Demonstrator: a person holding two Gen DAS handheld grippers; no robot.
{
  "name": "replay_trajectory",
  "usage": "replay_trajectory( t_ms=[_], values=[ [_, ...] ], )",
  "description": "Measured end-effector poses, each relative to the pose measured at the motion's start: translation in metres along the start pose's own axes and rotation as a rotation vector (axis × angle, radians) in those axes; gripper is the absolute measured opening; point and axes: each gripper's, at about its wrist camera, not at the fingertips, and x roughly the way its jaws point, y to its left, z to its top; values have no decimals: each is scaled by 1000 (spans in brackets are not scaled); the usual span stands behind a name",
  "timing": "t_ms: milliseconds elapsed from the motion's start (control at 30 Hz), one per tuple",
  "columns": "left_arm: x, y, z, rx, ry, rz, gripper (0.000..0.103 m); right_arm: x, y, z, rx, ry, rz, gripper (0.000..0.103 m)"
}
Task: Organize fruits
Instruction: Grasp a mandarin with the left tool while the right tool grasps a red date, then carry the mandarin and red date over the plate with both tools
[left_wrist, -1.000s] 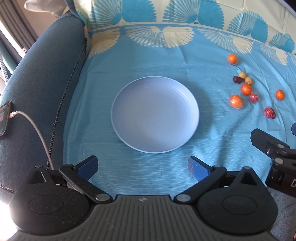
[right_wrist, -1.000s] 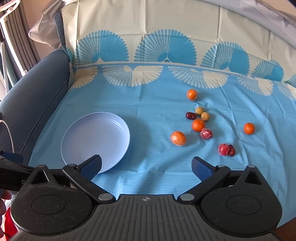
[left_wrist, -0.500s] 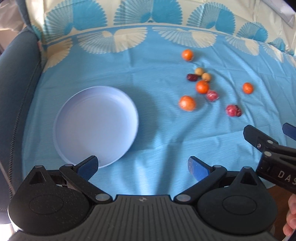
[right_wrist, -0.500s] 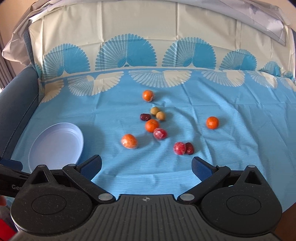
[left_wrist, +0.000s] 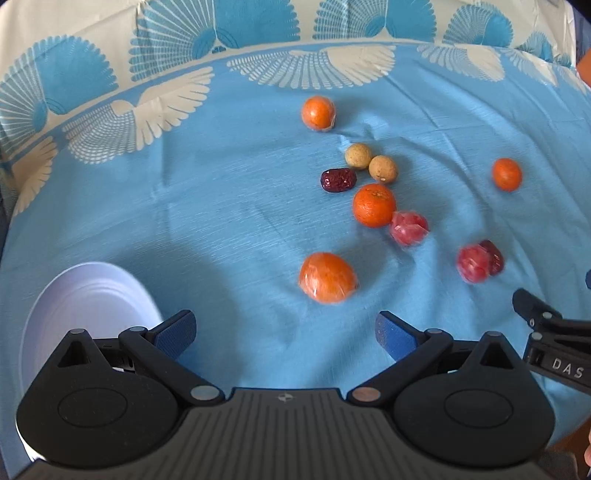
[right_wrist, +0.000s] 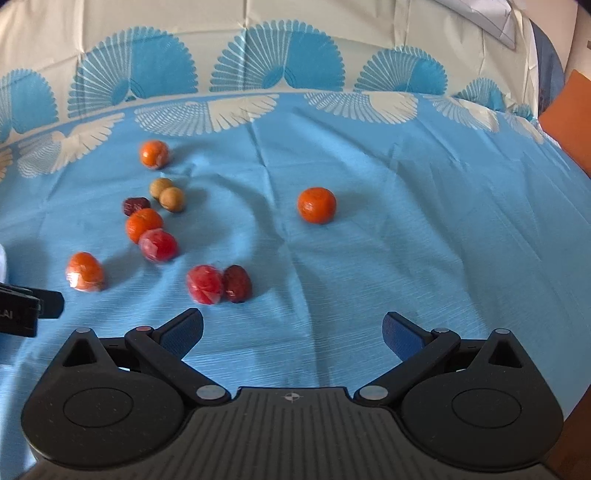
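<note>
Off to my left, the plate (left_wrist: 92, 291) is sliding out of frame since a second ago. I'm holding the left tongs (left_wrist: 284, 328) spread wide and empty, with the wrapped orange (left_wrist: 328, 277) lying just ahead. Rightward, the right tongs (right_wrist: 293, 330) are gaping too, nearer the red fruit (right_wrist: 205, 284).
</note>
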Motion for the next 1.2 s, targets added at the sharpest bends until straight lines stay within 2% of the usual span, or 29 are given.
replay_trajectory(
  t_ms=[67,133,233,367,467,500,533,567,600,633,667,767,900,1033,1200],
  values=[
    [15,-1,5,-3,-1,-3,103,21,0,0,-3,43,-7,102],
    [28,-2,10,7,-1,-10,103,34,1,0,14,64,31,102],
    [46,-3,17,-7,11,-4,103,41,7,4,6,33,76,102],
    [55,6,21,-90,26,-57,103,50,14,5,-17,-26,88,102],
    [54,8,21,-79,27,-68,103,48,14,3,-26,-44,88,102],
    [53,9,21,-78,28,-76,98,46,14,3,-25,-48,91,97],
    [49,10,20,-84,11,-83,87,42,14,4,-29,-53,115,91],
    [43,10,19,-90,-11,-88,70,38,16,4,-40,-65,116,68],
    [39,11,18,-98,-19,-104,57,34,19,5,-57,-84,102,37],
    [34,12,17,-109,-20,-125,44,32,20,6,-67,-79,107,24],
    [31,15,17,-126,-14,-142,43,31,20,7,-59,-75,102,21],
    [14,25,12,-175,-22,-207,43,28,11,11,5,-67,89,21],
    [-24,36,-4,-184,-54,-216,43,-2,-7,11,71,-110,45,21],
    [-71,57,-27,-210,-75,-178,43,-48,-11,9,62,-162,62,21],
    [-134,94,-69,-247,-108,-69,43,-113,24,7,-9,-197,199,21]
  ],
)
